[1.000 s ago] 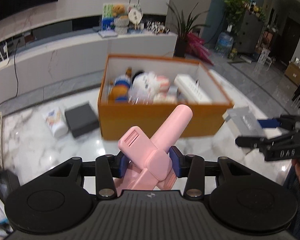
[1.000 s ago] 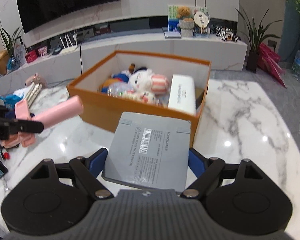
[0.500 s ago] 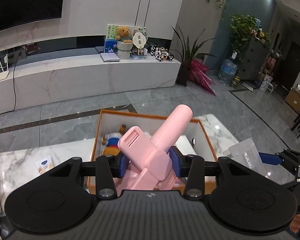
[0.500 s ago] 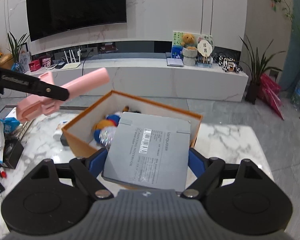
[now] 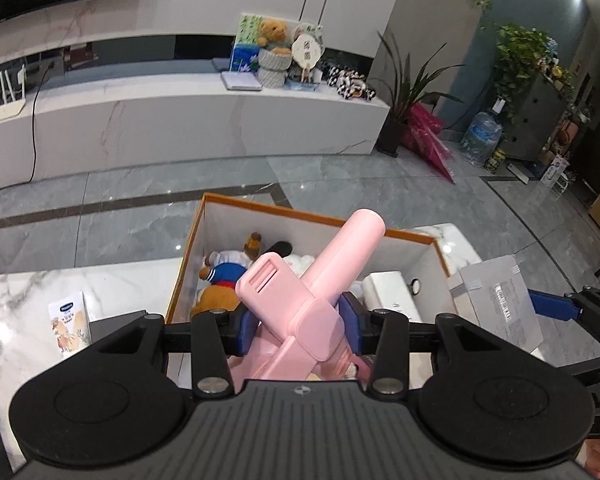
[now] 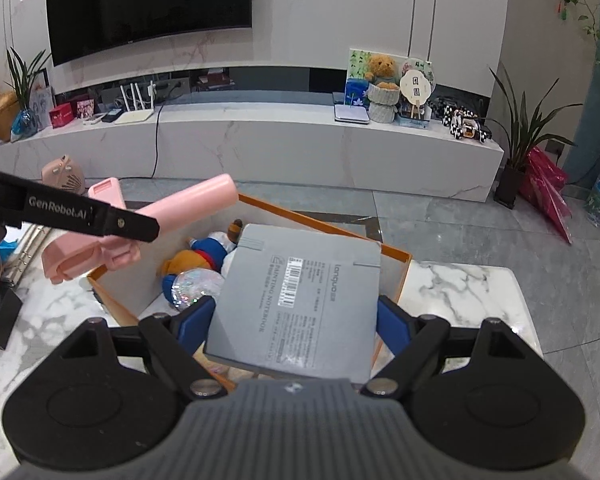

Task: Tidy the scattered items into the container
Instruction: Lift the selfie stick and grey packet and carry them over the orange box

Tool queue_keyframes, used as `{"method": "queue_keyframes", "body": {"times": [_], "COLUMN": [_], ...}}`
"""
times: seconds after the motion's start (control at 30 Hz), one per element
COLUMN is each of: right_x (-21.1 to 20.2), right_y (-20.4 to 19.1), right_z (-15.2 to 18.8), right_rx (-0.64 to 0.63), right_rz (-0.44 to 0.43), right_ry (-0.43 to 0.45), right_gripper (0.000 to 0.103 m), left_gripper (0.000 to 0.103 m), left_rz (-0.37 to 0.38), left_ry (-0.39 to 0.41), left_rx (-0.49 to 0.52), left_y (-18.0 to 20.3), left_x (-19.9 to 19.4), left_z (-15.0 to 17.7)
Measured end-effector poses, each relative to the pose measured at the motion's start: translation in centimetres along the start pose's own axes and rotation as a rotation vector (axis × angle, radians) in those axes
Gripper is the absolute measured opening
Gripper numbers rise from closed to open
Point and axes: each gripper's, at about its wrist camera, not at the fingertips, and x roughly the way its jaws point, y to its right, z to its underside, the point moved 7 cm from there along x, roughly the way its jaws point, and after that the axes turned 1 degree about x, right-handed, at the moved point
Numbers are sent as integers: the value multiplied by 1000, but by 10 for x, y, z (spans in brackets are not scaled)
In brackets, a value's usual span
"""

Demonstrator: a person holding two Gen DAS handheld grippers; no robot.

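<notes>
Your L gripper [image 5: 300, 330] is clamped on the pink folding gadget [image 5: 320, 280], held over the orange box [image 5: 320, 216] w/ plush toys inside. Your R gripper [image 6: 296, 320] grips the grey notebook [image 6: 300, 300] by its edges, also above the box.

table [image 6: 460, 280]: glossy veined marble
box [image 5: 300, 213]: orange cardboard, white inside
pink tool [image 5: 320, 292]: smooth matt plastic
notebook [image 6: 300, 300]: matt grey paper cover

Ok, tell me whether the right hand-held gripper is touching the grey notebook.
Touching. The right wrist view shows the right hand-held gripper with both blue pads pressed against the grey notebook's side edges, holding it over the orange box.
</notes>
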Motion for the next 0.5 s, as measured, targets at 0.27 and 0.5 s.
{"method": "queue_keyframes", "body": {"times": [0.27,0.5], "right_x": [38,66], "right_y": [4,4], "right_z": [-6,-10], "right_rx": [0,-24], "right_rz": [5,18], "right_ry": [-47,-75], "right_gripper": [86,86], "left_gripper": [50,50], "left_rz": [-21,-36], "left_ry": [-28,-49], "left_rx": [-57,-147], "left_y": [-20,-38], "left_x": [29,50], "left_z": [-4,-8]}}
